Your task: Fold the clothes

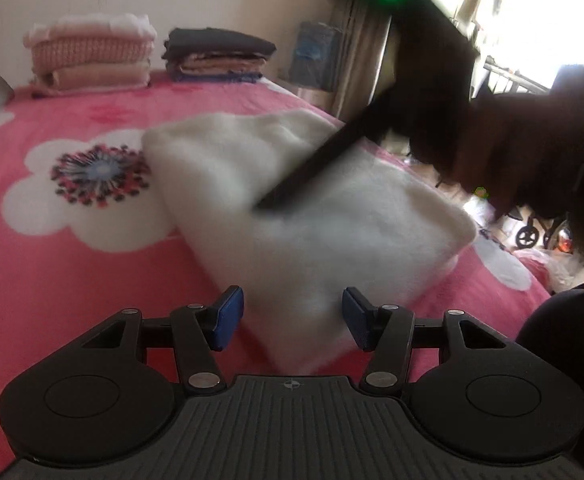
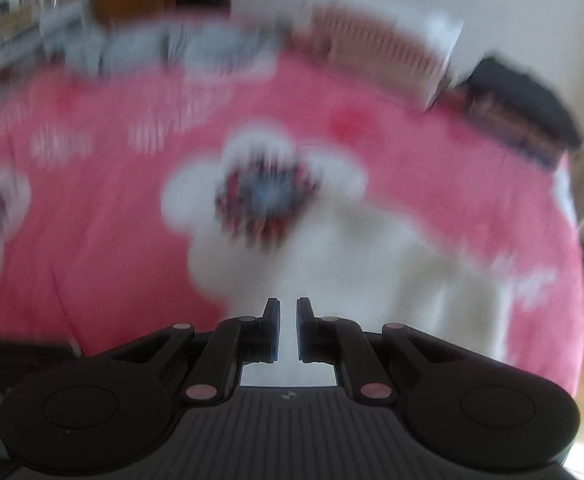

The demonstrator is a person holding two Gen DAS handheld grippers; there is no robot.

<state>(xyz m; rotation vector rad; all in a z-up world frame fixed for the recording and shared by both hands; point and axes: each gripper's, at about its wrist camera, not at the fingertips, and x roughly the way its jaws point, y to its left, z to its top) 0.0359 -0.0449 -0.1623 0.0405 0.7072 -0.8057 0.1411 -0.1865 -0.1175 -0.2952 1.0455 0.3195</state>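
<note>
Left gripper (image 1: 292,318) half open, angled down over white folded garment (image 1: 312,208) at bed (image 1: 71,280) edge, gripping nothing. Right gripper (image 2: 288,330) nearly closed, empty, pointing steeply down.

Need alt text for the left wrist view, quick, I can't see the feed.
A folded white fleece garment lies on a pink flowered bedspread, with the right gripper angled down onto its top. The left gripper, jaws open, hovers at the garment's near edge. Two stacks of folded clothes sit by the far wall.

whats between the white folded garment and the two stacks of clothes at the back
Only bare pink blanket separates the white garment from the pink stack and dark stack, clearest in the left wrist view.
</note>
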